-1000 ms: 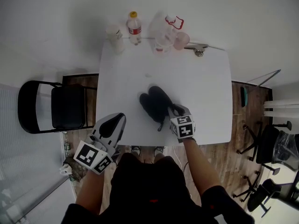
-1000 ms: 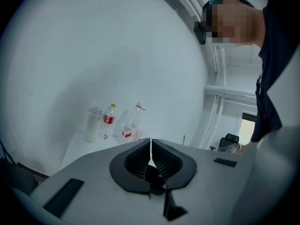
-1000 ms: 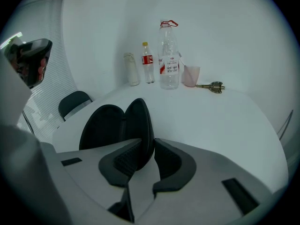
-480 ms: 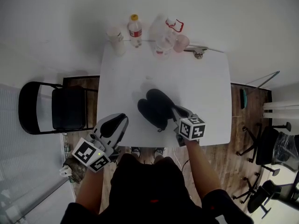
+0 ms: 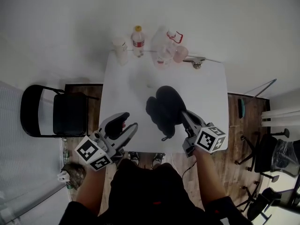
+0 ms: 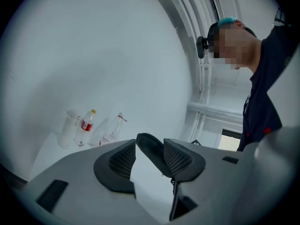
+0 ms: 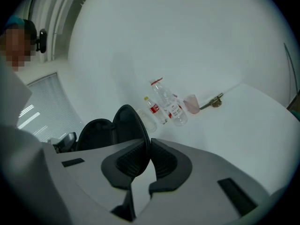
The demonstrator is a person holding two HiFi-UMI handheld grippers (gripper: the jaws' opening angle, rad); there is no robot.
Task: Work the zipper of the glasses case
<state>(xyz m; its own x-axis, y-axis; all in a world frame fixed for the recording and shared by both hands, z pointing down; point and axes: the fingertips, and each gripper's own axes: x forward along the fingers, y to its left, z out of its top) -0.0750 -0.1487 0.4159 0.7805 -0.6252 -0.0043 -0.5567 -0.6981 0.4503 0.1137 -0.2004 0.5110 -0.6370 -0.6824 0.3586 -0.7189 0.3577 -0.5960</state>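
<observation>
The black glasses case hangs unzipped above the white table, its two halves spread apart. My right gripper holds it from the near right. In the right gripper view the jaws are pinched on the rim of one half, having closed on it within the last second. The other half hangs to the left. My left gripper hovers at the table's near left edge, apart from the case. Its jaws have just been opening with nothing between them. The case shows beyond them.
A red-label bottle, a clear bottle, a white cup, a pink cup and a metal clamp line the table's far edge. A black folding chair stands left of the table, office chairs to the right.
My right gripper has lifted the case off the table. The left gripper's jaws have opened and it has risen slightly.
</observation>
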